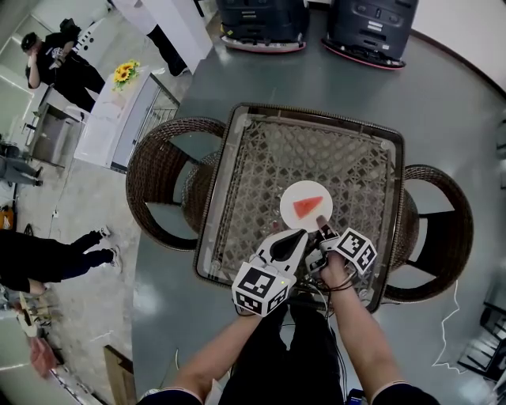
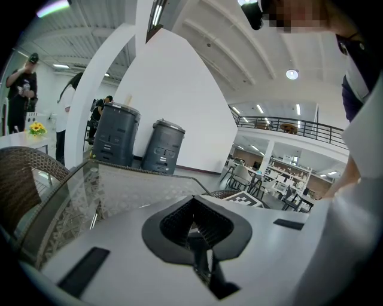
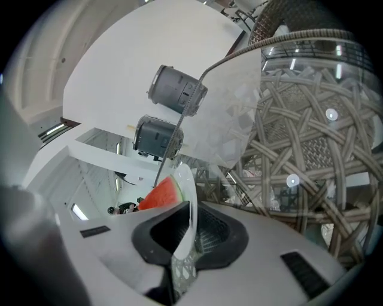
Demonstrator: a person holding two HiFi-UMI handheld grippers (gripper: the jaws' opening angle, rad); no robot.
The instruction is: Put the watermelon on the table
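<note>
A red wedge of watermelon (image 1: 308,208) lies on a small white plate (image 1: 294,194) over the glass top of a wicker table (image 1: 237,158). My right gripper (image 1: 322,228) is at the plate's near edge, shut on its rim. In the right gripper view the thin plate rim (image 3: 188,179) runs between the jaws of the right gripper (image 3: 187,226), with the watermelon (image 3: 160,194) just beyond. My left gripper (image 1: 296,236) hovers beside it on the left, shut with nothing in it; in its own view the left gripper (image 2: 192,230) shows its jaws meeting. Whether the plate rests on the glass I cannot tell.
Wicker chairs stand at the table's left (image 1: 162,182) and right (image 1: 439,229). Two dark grey machines (image 1: 265,20) (image 1: 371,24) sit beyond the far edge. A white counter with sunflowers (image 1: 124,73) and people stand at the left.
</note>
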